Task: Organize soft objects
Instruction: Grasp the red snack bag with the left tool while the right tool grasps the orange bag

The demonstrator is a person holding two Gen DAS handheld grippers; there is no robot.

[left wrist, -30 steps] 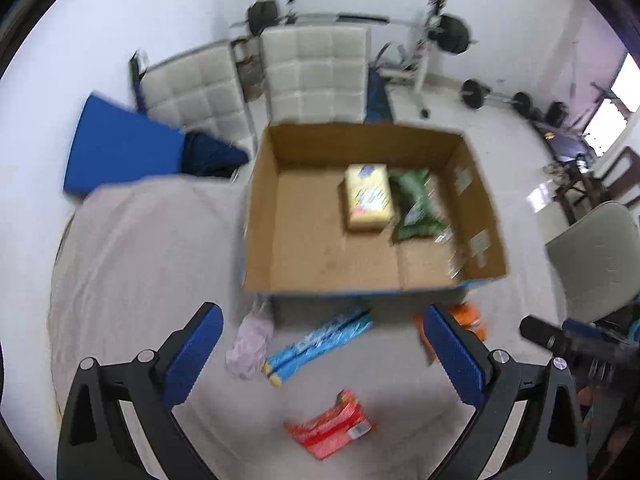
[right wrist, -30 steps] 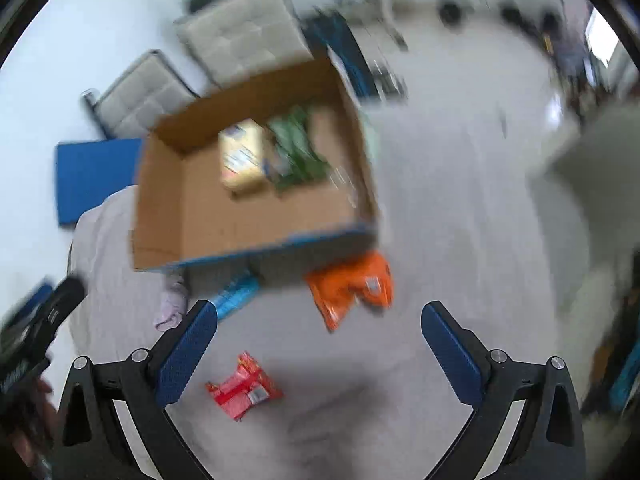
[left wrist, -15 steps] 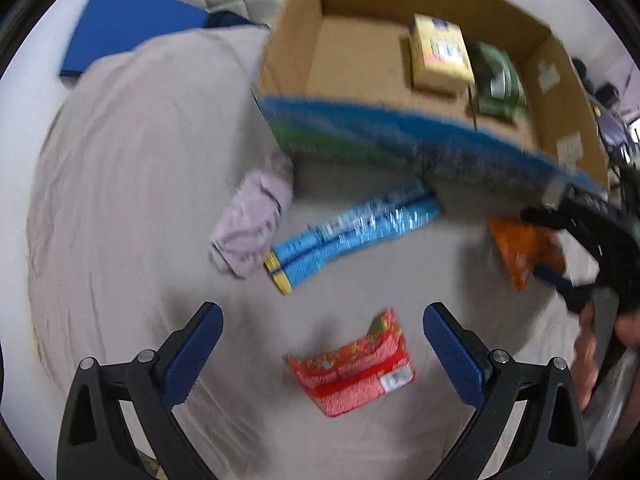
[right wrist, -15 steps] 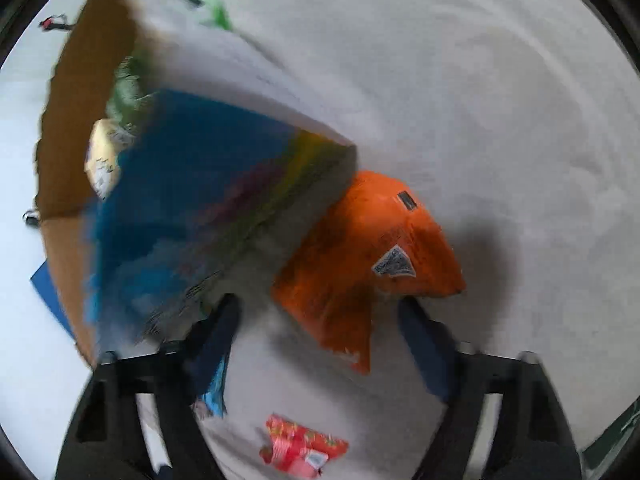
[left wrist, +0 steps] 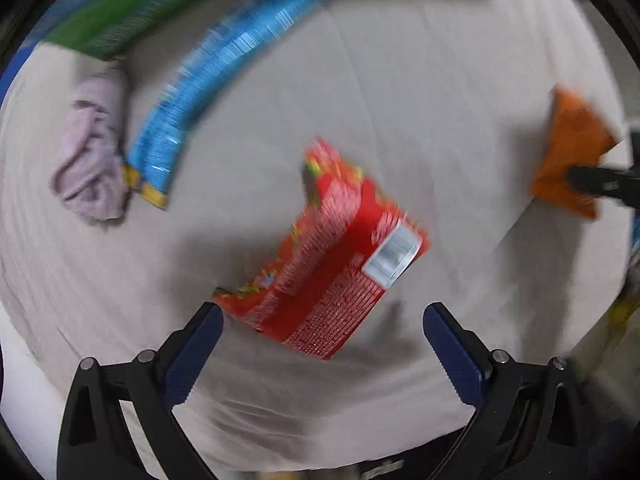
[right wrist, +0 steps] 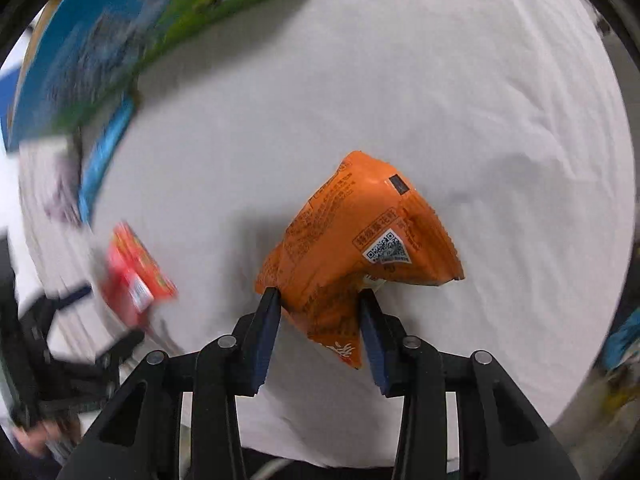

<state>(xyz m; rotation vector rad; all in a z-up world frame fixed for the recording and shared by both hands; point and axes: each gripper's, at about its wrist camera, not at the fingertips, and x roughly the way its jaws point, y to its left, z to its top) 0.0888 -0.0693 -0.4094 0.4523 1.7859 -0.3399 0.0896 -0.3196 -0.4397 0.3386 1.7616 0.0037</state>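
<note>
My right gripper [right wrist: 320,304] is shut on the near end of an orange snack bag [right wrist: 360,240] that lies on the pale cloth; the bag also shows at the right of the left wrist view [left wrist: 568,152]. My left gripper [left wrist: 322,318] is open just above a red snack bag [left wrist: 332,264], which lies between its fingers' tips; the red bag is also in the right wrist view [right wrist: 134,276]. A long blue packet [left wrist: 208,80] and a crumpled lilac cloth [left wrist: 90,152] lie at the upper left.
The printed blue and green side of the cardboard box [right wrist: 120,36] stands at the upper left, also at the top of the left wrist view [left wrist: 132,24]. The pale cloth [right wrist: 400,100] covers the whole surface.
Both grippers have dropped from above the box down to the cloth. My right gripper has closed on the orange bag. My left gripper has come close over the red bag.
</note>
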